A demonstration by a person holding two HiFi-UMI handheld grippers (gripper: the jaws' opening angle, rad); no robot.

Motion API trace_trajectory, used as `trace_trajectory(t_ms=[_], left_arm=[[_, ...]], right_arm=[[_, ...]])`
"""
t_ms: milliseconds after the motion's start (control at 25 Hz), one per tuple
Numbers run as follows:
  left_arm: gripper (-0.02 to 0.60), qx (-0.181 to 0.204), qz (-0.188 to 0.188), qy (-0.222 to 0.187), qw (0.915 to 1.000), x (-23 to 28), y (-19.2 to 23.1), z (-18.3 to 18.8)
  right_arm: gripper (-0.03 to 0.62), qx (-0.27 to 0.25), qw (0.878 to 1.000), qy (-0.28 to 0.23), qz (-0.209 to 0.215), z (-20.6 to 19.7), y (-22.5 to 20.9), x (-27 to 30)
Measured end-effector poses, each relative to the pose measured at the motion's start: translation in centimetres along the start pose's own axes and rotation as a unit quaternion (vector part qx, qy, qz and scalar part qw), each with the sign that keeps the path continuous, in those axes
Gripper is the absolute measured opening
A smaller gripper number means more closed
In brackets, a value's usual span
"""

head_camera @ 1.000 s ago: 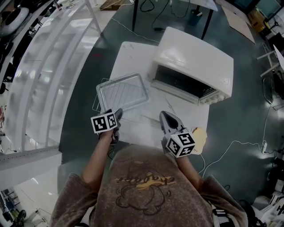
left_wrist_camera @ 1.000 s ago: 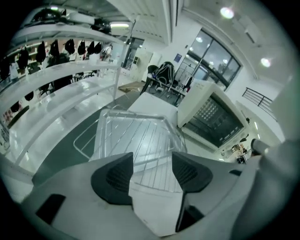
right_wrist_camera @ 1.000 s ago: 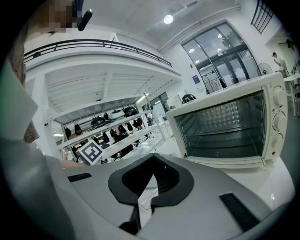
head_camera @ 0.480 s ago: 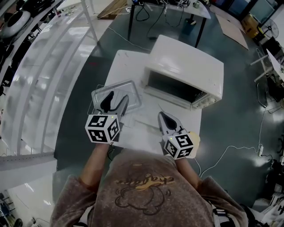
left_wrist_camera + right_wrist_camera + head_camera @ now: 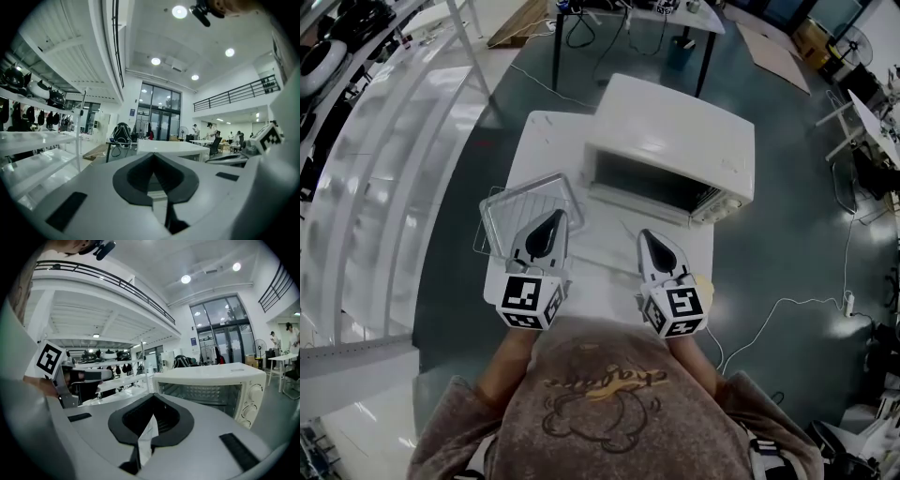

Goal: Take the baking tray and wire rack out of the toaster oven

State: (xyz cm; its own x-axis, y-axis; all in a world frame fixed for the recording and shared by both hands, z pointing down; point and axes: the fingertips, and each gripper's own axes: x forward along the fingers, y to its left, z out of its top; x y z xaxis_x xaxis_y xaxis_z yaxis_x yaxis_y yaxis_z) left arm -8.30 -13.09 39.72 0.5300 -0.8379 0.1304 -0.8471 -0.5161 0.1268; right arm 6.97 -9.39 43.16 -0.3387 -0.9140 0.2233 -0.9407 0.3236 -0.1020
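Shiny rectangular metal baking tray (image 5: 530, 183), carrying the wire rack (image 5: 517, 208), is lying centre-left beside the white toaster oven (image 5: 675, 131), seeming light, stiff and slick; its rim is offering the hold. Grey left gripper (image 5: 550, 217), jaws just closed, and right gripper (image 5: 649, 236) are hovering pressed together, empty.

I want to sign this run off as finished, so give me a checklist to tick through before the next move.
1. Baking tray out of the toaster oven, on the table: ok.
2. Wire rack out, lying with the tray: ok.
3. Oven cavity empty: cannot tell, too dark.
4. Left hand-held gripper just closed, nothing between its jaws: ok.
5. Right hand-held gripper shut, empty: ok.
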Motion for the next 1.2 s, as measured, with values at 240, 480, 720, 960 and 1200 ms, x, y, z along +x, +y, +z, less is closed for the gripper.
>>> trace_trajectory(t_ms=[240, 480, 720, 960, 1200], left_arm=[[0.003, 0.007, -0.008, 0.022, 0.9997, 0.9, -0.8, -3.9], [0.003, -0.004, -0.003, 0.04, 0.9992, 1.1, -0.9, -6.5], [0.003, -0.014, -0.006, 0.044, 0.9989, 0.7, -1.1, -6.7], [0.003, -0.023, -0.003, 0.047, 0.9986, 0.4, -1.0, -6.8], [0.003, -0.027, 0.0, 0.049, 0.9984, 0.3, -0.8, -6.9]], right_arm=[[-0.008, -0.003, 1.0, -0.004, -0.028, -1.4, -1.2, -0.1], [-0.008, 0.007, 0.999, 0.0, -0.051, -3.1, -2.5, -0.5], [-0.008, 0.01, 0.998, -0.003, -0.063, -3.2, -3.2, -0.9], [-0.008, 0.014, 0.998, -0.006, -0.064, -3.1, -3.2, -1.2], [-0.008, 0.018, 0.998, -0.004, -0.057, -3.3, -2.9, -1.4]])
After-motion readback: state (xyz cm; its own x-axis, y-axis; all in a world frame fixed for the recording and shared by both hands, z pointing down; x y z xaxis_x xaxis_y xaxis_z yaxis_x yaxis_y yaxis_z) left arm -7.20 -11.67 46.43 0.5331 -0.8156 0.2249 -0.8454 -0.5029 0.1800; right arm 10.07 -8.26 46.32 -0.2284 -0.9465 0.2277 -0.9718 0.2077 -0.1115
